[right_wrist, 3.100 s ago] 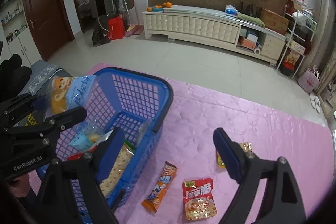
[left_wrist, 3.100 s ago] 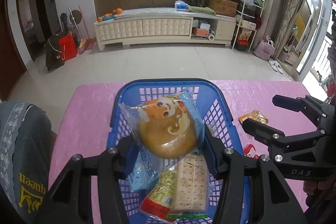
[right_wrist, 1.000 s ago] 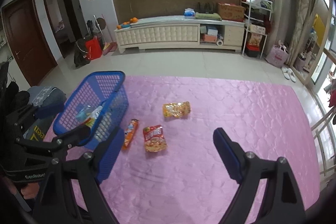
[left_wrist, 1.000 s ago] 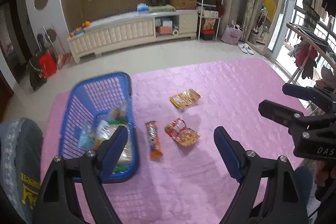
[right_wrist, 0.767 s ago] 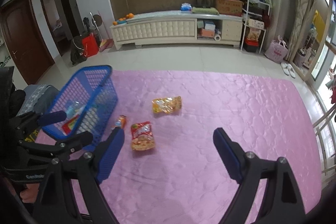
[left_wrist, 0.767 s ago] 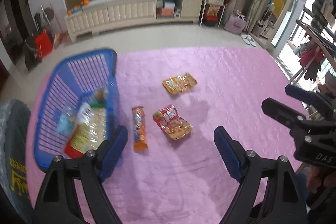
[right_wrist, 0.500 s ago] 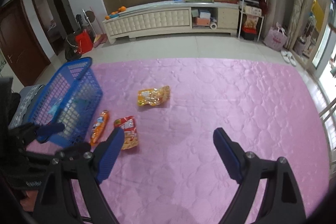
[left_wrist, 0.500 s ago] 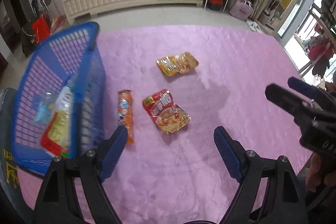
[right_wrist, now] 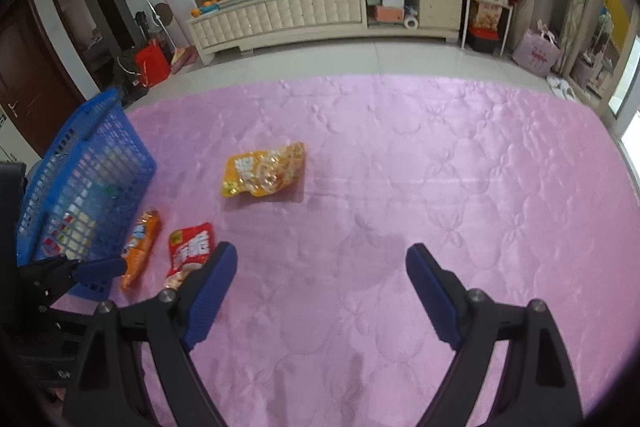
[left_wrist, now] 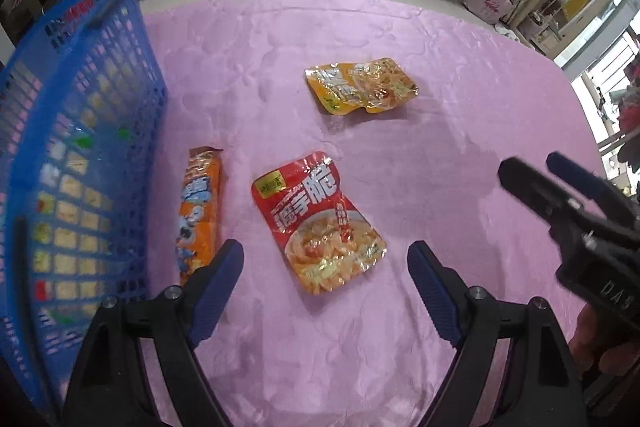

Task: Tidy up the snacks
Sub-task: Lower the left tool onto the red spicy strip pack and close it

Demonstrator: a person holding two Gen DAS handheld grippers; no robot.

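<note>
The step in hand looks like the pick-up of the next loose snack, and the left tool (left_wrist: 324, 275) is best placed for it: the red pouch (left_wrist: 318, 223) lies flat on the pink quilted cloth of the table (left_wrist: 440, 131), just ahead of and between that tool's two blue pads, which stand wide apart with nothing between them and touch nothing. A flat foil pouch gives little to bite on, so the sound way is probably to come down steeply, set one pad on either side of the pouch across its narrow width, press lightly into the soft cloth so the edges lift, and only then close; a grip on a sealed end would likely hold better than one on the puffed middle. Just left of it, close beside the basket wall, lies the orange wrapped bar (left_wrist: 200, 211), which the left pad partly covers in the left view, so care is needed not to nudge it. The blue basket (left_wrist: 80, 107) stands at the left edge of the table with packets already inside. Farther off sits the yellow pouch (right_wrist: 264, 175), well apart from both tools. The right tool (right_wrist: 320, 275) is likewise spread wide and empty over bare cloth, with the yellow pouch as its probable target.
</note>
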